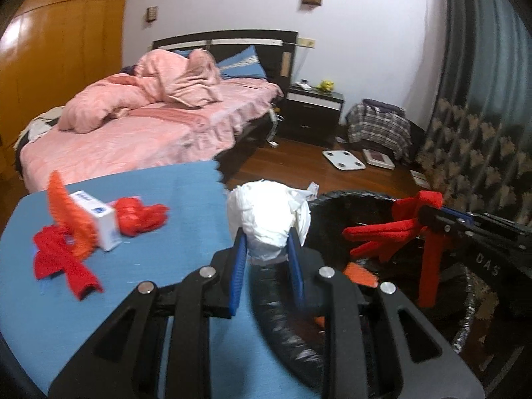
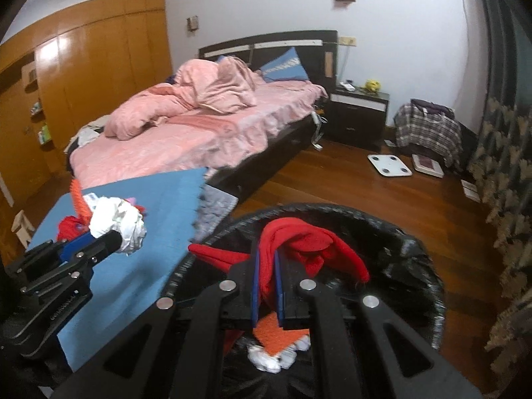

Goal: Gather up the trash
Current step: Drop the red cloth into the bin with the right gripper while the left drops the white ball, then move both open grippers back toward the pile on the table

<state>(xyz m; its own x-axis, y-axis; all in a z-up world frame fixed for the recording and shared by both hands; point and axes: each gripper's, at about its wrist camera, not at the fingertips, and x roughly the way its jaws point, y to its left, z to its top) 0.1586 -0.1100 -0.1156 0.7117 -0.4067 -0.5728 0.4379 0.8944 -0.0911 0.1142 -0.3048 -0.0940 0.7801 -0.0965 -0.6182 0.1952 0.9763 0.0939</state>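
My left hand-held gripper (image 1: 266, 249) pinches a crumpled white paper wad (image 1: 266, 219) between its blue pads. The wad sits at the tips, over the edge where the blue bench (image 1: 133, 299) meets the black-lined bin (image 1: 349, 206). In the right wrist view this same left hand-held gripper shows at my lower left, the wad bulging past its tips over the blue bench.

My right hand-held gripper (image 2: 267, 279) is pressed together on a piece of red cloth (image 2: 309, 242). The cloth bunches ahead of the tips and droops to both sides, hanging over the open mouth of the bin. Below the right hand-held gripper, inside the bin, lie an orange ridged scrap (image 2: 276, 332) and some white paper (image 2: 269, 359).

To the left of my left hand-held gripper, on the bench, trash remains: a small white box (image 1: 99, 222), an orange ridged strip (image 1: 66, 212) leaning against it, a crumpled red wad (image 1: 139, 216) just beyond the box, and a red cloth strip (image 1: 63, 262) nearest to me.

Ahead of both hand-held grippers stands a bed (image 1: 149, 133) with pink bedding, a dark nightstand (image 1: 312, 113) to its right, and a white scale (image 1: 344, 159) on the wooden floor (image 2: 316, 179).
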